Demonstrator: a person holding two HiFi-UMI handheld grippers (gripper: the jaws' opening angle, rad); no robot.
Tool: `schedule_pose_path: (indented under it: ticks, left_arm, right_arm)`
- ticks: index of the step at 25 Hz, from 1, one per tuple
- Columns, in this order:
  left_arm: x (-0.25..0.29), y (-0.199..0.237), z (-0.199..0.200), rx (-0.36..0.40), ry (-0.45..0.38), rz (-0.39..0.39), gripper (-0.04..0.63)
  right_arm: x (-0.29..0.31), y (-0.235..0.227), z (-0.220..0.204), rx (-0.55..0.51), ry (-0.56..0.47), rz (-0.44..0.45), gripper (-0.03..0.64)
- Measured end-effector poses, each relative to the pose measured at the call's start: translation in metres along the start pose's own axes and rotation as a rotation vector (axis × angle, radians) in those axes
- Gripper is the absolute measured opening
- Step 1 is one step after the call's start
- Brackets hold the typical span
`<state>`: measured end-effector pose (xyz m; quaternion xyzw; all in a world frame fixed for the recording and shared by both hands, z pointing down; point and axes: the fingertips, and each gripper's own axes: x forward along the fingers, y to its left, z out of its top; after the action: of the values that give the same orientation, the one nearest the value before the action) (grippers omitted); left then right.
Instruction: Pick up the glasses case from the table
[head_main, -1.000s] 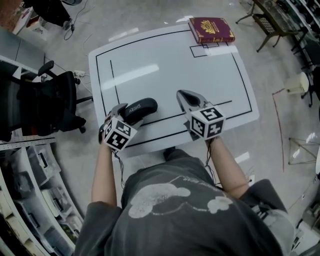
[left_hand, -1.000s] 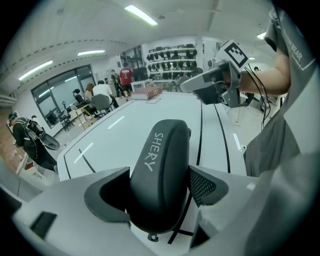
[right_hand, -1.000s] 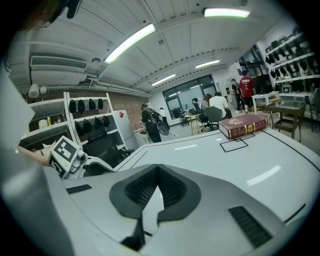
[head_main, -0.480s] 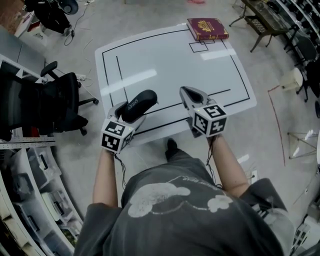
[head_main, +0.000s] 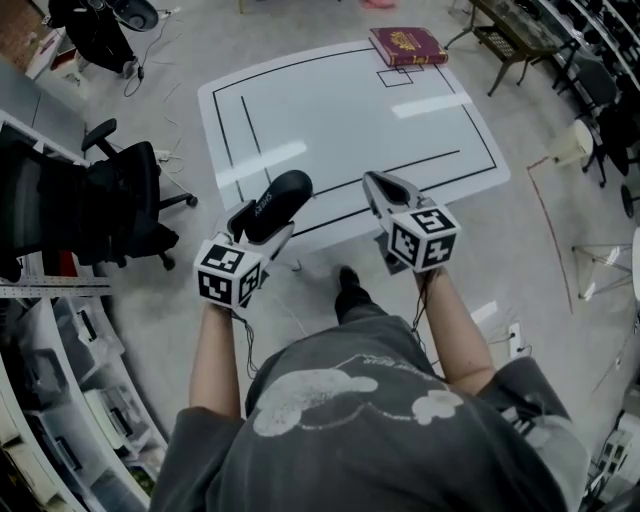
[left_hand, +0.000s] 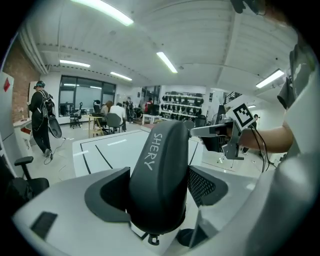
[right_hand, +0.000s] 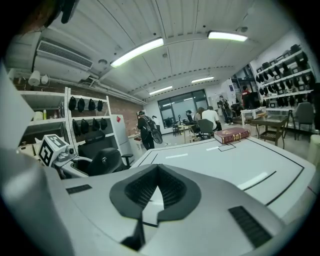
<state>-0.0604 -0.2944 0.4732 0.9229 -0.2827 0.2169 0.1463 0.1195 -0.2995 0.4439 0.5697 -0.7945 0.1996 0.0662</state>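
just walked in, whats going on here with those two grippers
A person holds a gripper in each hand at a white table. The left gripper is clamped on a black glasses case, held tilted up off the table at its near edge. The right gripper is shut and empty beside it. A red book lies at the far corner.

The case (head_main: 277, 196) is black, oblong and rounded, with white "SHERY" lettering along its side. It is clamped between the left gripper's (head_main: 262, 224) jaws, slanting upward, clear of the table (head_main: 340, 110) near its front edge.
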Motion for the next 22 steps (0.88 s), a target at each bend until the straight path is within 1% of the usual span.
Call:
schedule_pose_path:
  ticks: [4,8,11,16,19,22]
  left_arm:
    - [-0.031,-0.006,-0.010,-0.003,-0.027,-0.003,0.350]
    - [-0.055,-0.017,-0.014,0.010,-0.067,-0.004,0.350]
    - [-0.073,-0.029,-0.022,0.005,-0.092,-0.012,0.350]
    - [-0.109,-0.049,-0.040,-0.001,-0.111,-0.031,0.350]
    - [-0.132,-0.061,-0.052,-0.011,-0.125,-0.045,0.348]
    - [-0.154,-0.072,-0.064,0.002,-0.123,-0.057,0.348]
  right_arm:
    - [-0.023,0.020,-0.008,0.004,-0.014,-0.037,-0.002]
    - [-0.046,0.035,-0.014,-0.007,-0.044,-0.042,-0.002]
    - [-0.061,0.051,-0.023,-0.014,-0.050,-0.052,-0.002]
    - [-0.085,0.102,-0.034,-0.086,-0.056,-0.021,-0.002]
    - [-0.101,0.126,-0.046,-0.064,-0.067,-0.029,-0.002]
    - [-0.118,0.150,-0.061,-0.042,-0.072,-0.035,-0.002]
